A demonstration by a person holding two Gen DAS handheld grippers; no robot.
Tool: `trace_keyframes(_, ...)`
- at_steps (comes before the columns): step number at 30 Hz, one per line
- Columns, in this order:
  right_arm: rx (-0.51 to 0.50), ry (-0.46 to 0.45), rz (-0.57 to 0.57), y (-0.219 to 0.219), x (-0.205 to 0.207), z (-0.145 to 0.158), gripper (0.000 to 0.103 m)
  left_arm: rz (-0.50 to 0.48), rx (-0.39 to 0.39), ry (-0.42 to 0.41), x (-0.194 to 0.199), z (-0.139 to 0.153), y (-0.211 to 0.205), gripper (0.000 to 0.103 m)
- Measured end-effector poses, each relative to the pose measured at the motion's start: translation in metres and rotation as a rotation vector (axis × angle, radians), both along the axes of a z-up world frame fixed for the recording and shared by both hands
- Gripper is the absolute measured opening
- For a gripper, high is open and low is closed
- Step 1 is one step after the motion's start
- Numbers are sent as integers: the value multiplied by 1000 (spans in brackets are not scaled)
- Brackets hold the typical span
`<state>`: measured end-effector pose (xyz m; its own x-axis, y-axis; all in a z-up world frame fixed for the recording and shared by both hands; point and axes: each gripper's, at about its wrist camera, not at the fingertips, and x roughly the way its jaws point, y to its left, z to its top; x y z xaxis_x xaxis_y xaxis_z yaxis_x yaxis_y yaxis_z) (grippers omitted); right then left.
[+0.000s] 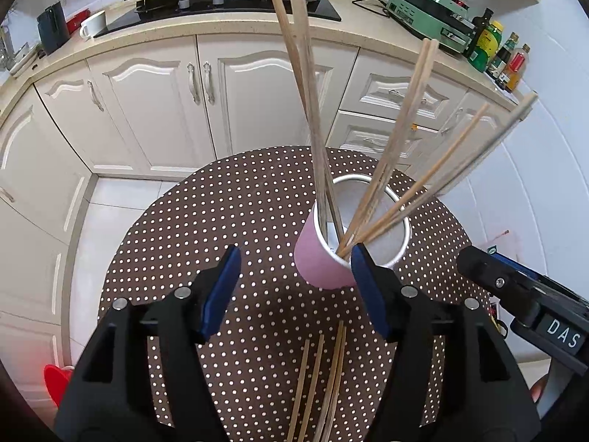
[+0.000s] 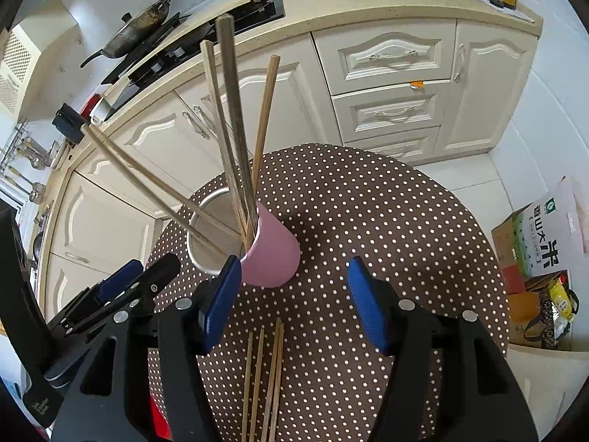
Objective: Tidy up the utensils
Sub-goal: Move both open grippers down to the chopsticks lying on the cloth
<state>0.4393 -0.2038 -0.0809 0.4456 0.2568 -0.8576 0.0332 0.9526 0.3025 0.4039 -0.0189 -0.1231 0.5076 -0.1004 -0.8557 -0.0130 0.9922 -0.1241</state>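
Observation:
A pink cup (image 1: 316, 258) (image 2: 272, 254) with a white inside stands on the round table (image 1: 221, 221) (image 2: 386, 221) under a brown dotted cloth. Several wooden chopsticks (image 1: 313, 110) (image 2: 232, 129) stand fanned out in it. More loose chopsticks (image 1: 316, 379) (image 2: 265, 375) lie flat on the cloth nearer to me. My left gripper (image 1: 294, 258) is open just short of the cup, its right pad beside the cup's rim, nothing between the pads. My right gripper (image 2: 293, 263) is open too, its left pad next to the cup. Each gripper shows at the edge of the other's view: right gripper (image 1: 475, 261), left gripper (image 2: 147, 272).
Behind the table runs a kitchen counter (image 1: 257, 33) with a black hob (image 1: 221, 3), a green appliance (image 1: 427, 11) and bottles (image 1: 493, 48). White cupboards (image 2: 386, 84) stand below. A cardboard box (image 2: 533, 243) and bags sit on the floor at the right.

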Motion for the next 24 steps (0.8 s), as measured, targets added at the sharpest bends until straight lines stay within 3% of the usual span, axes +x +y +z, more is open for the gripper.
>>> trace_keyframes(14, -17, -10, 0, -3, -51, 12, 64, -51, 55, 0, -54, 6, -9, 64)
trace_keyframes(24, -53, 38, 27, 5, -79, -1, 72, -43, 57, 39, -87, -7, -5, 66)
